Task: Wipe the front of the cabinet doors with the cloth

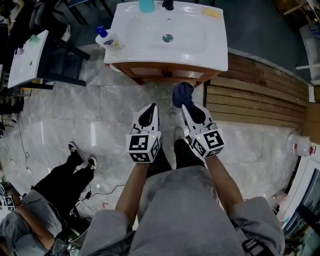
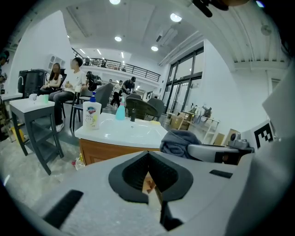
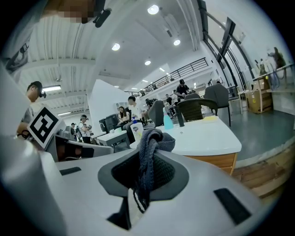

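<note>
The wooden cabinet (image 1: pixel 165 73) stands under a glossy white basin top (image 1: pixel 200 47) with rounded corners whose rim overhangs the brown front, so from the head view only a narrow strip of the front shows. Just before that front, towards its right end, hangs the cloth (image 1: pixel 182 93), a dark blue-grey knitted rag bunched into a soft lump; whether it touches the wood I cannot tell. The right gripper (image 1: pixel 186 107) has its jaws clamped on the cloth, whose folds and a loose thread spill between the black ribbed pads. The left gripper (image 1: pixel 149 113) sits beside it, farther from the cabinet, with its jaws drawn together on nothing. On the basin top's left edge stands a white bottle (image 1: pixel 106 39) with a blue cap; at its back edge are a teal bottle (image 1: pixel 146 5) and a dark faucet (image 1: pixel 168 5). Left of the cabinet lies open grey marble floor (image 1: pixel 75 107); farther left is a small white table (image 1: pixel 27 57). Right of the cabinet a raised deck of wooden planks (image 1: pixel 260 95) closes in tightly.
</note>
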`<act>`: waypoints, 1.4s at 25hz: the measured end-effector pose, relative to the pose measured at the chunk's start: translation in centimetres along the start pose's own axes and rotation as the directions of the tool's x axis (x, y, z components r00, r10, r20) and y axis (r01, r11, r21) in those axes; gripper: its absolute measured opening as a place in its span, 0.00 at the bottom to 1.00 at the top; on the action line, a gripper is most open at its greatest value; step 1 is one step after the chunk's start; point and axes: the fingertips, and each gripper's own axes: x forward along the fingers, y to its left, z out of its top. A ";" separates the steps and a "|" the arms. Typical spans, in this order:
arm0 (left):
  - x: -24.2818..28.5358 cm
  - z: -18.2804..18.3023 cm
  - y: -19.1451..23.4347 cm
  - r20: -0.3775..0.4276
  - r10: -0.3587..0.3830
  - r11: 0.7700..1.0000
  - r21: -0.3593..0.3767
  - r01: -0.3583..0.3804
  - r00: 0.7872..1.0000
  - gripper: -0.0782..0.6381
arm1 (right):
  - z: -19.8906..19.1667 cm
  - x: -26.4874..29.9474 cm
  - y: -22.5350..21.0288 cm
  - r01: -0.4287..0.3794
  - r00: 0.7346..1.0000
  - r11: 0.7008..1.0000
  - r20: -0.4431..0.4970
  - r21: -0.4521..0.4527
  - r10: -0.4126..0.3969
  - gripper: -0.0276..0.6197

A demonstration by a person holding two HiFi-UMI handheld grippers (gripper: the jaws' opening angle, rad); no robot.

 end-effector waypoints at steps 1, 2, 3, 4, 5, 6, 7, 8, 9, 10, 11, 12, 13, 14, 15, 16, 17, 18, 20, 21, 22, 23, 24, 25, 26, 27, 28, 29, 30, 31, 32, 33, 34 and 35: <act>0.2 -0.1 0.8 -0.004 -0.004 1.000 0.002 0.004 1.000 0.12 | -0.3 0.7 0.2 0.008 1.000 1.000 -0.002 0.001 -0.008 0.12; 0.4 -0.2 1.6 -0.006 -0.008 1.000 0.004 0.008 1.000 0.12 | -0.5 1.4 0.4 0.016 1.000 1.000 -0.005 0.002 -0.016 0.12; 0.6 -0.3 2.3 -0.009 -0.013 1.000 0.007 0.013 1.000 0.12 | -0.8 2.0 0.6 0.025 1.000 1.000 -0.007 0.002 -0.025 0.12; 0.8 -0.4 3.1 -0.012 -0.019 1.000 0.008 0.019 1.000 0.12 | -1.1 2.7 0.9 0.034 0.999 0.999 -0.010 0.003 -0.034 0.12; 1.0 -0.6 3.9 -0.017 -0.026 1.000 0.007 0.026 1.000 0.12 | -1.4 3.4 1.2 0.044 0.999 0.999 -0.013 0.003 -0.044 0.12; 1.2 -0.8 4.7 -0.022 -0.034 0.999 0.004 0.034 0.999 0.12 | -1.8 4.2 1.4 0.054 0.998 0.999 -0.016 0.005 -0.053 0.12; 1.6 -1.1 5.6 -0.029 -0.043 0.999 0.001 0.043 0.999 0.12 | -2.2 5.0 1.6 0.063 0.998 0.998 -0.019 0.006 -0.063 0.12; 1.9 -1.5 6.4 -0.035 -0.050 0.999 -0.003 0.050 0.998 0.12 | -2.7 5.8 1.7 0.073 0.997 0.997 -0.022 0.007 -0.073 0.12; 2.3 -1.8 7.2 -0.042 -0.057 0.998 -0.005 0.057 0.997 0.12 | -3.2 6.7 1.8 0.083 0.996 0.997 -0.026 0.007 -0.083 0.12; 2.7 -2.1 8.1 -0.050 -0.063 0.998 -0.008 0.063 0.997 0.12 | -3.7 7.6 1.8 0.093 0.995 0.996 -0.029 0.007 -0.093 0.12; 3.1 -2.5 8.9 -0.059 -0.069 0.998 -0.010 0.068 0.996 0.12 | -4.2 8.4 1.9 0.103 0.994 0.995 -0.032 0.008 -0.103 0.12; 3.5 -2.9 9.6 -0.067 -0.075 0.997 -0.013 0.074 0.995 0.12 | -4.7 9.2 1.8 0.114 0.993 0.993 -0.033 0.010 -0.113 0.12; 3.9 -3.4 10.4 -0.075 -0.081 0.997 -0.015 0.081 0.994 0.12 | -5.2 10.0 1.8 0.124 0.992 0.992 -0.035 0.011 -0.123 0.12; 4.3 -3.9 11.1 -0.082 -0.088 0.996 -0.015 0.087 0.993 0.12 | -5.8 10.7 1.7 0.132 0.991 0.991 -0.036 0.012 -0.132 0.12; 4.7 -4.4 11.7 -0.089 -0.093 0.996 -0.014 0.092 0.992 0.12 | -6.3 11.4 1.6 0.139 0.990 0.990 -0.038 0.013 -0.138 0.12; 5.1 -4.8 12.2 -0.094 -0.098 0.995 -0.011 0.097 0.991 0.12 | -6.8 12.1 1.5 0.143 0.989 0.990 -0.040 0.013 -0.143 0.12; 5.6 -5.3 12.8 -0.099 -0.100 0.995 -0.006 0.100 0.990 0.12 | -7.4 12.7 1.4 0.146 0.988 0.989 -0.042 0.012 -0.145 0.12; 6.0 -5.8 13.2 -0.103 -0.101 0.995 -0.002 0.101 0.990 0.12 | -8.0 13.3 1.3 0.147 0.988 0.989 -0.044 0.011 -0.147 0.12; 6.8 -6.9 14.2 -0.111 -0.099 0.995 0.001 0.100 0.989 0.12 | -9.1 14.4 0.9 0.147 0.988 0.989 -0.049 0.009 -0.146 0.12; 7.2 -7.5 14.6 -0.115 -0.096 0.995 -0.001 0.097 0.989 0.12 | -9.8 14.8 0.6 0.146 0.988 0.989 -0.053 0.008 -0.145 0.12; 7.6 -8.0 15.0 -0.118 -0.093 0.996 -0.003 0.094 0.989 0.12 | -10.4 15.3 0.3 0.143 0.988 0.990 -0.057 0.008 -0.142 0.12; 8.0 -8.5 15.4 -0.120 -0.090 0.996 -0.003 0.091 0.989 0.12 | -11.0 15.7 0.1 0.141 0.988 0.990 -0.062 0.009 -0.140 0.12; 8.3 -8.9 15.7 -0.122 -0.086 0.996 0.000 0.087 0.989 0.12 | -11.6 16.0 -0.2 0.138 0.988 0.990 -0.067 0.010 -0.137 0.12; 8.5 -9.3 16.1 -0.123 -0.082 0.997 0.004 0.083 0.989 0.12 | -12.1 16.3 -0.4 0.137 0.988 0.991 -0.071 0.011 -0.136 0.12; 8.7 -9.6 16.4 -0.124 -0.078 0.997 0.006 0.079 0.989 0.12 | -12.6 16.5 -0.6 0.136 0.988 0.991 -0.075 0.012 -0.135 0.12; 8.8 -9.9 16.6 -0.123 -0.074 0.997 0.005 0.075 0.990 0.12 | -13.0 16.7 -0.8 0.135 0.988 0.991 -0.079 0.012 -0.134 0.12; 9.0 -10.1 16.8 -0.120 -0.070 0.998 0.001 0.071 0.990 0.12 | -13.3 16.9 -1.0 0.134 0.988 0.991 -0.081 0.011 -0.133 0.12; 9.1 -10.2 16.9 -0.115 -0.066 0.998 -0.002 0.067 0.991 0.12 | -13.5 17.1 -1.2 0.133 0.988 0.991 -0.082 0.009 -0.131 0.12; 9.3 -10.4 17.0 -0.108 -0.063 0.998 -0.004 0.062 0.992 0.12 | -13.7 17.2 -1.4 0.131 0.988 0.991 -0.082 0.008 -0.129 0.12; 9.4 -10.6 17.1 -0.101 -0.058 0.998 -0.006 0.058 0.993 0.12 | -13.8 17.3 -1.6 0.128 0.989 0.992 -0.081 0.006 -0.127 0.12; 9.6 -10.8 17.1 -0.093 -0.055 0.999 -0.009 0.054 0.994 0.12 | -14.1 17.5 -1.8 0.126 0.989 0.992 -0.080 0.003 -0.126 0.12; 9.7 -11.0 17.2 -0.086 -0.051 0.999 -0.011 0.050 0.995 0.12 | -14.3 17.7 -1.9 0.124 0.989 0.992 -0.079 0.001 -0.124 0.12; 9.9 -11.1 17.3 -0.081 -0.047 0.999 -0.013 0.046 0.996 0.12 | -14.5 17.9 -2.1 0.123 0.989 0.992 -0.078 0.000 -0.122 0.12; 10.2 -11.3 17.5 -0.077 -0.044 0.999 -0.013 0.043 0.996 0.12 | -14.8 18.2 -2.3 0.122 0.989 0.993 -0.079 -0.002 -0.122 0.12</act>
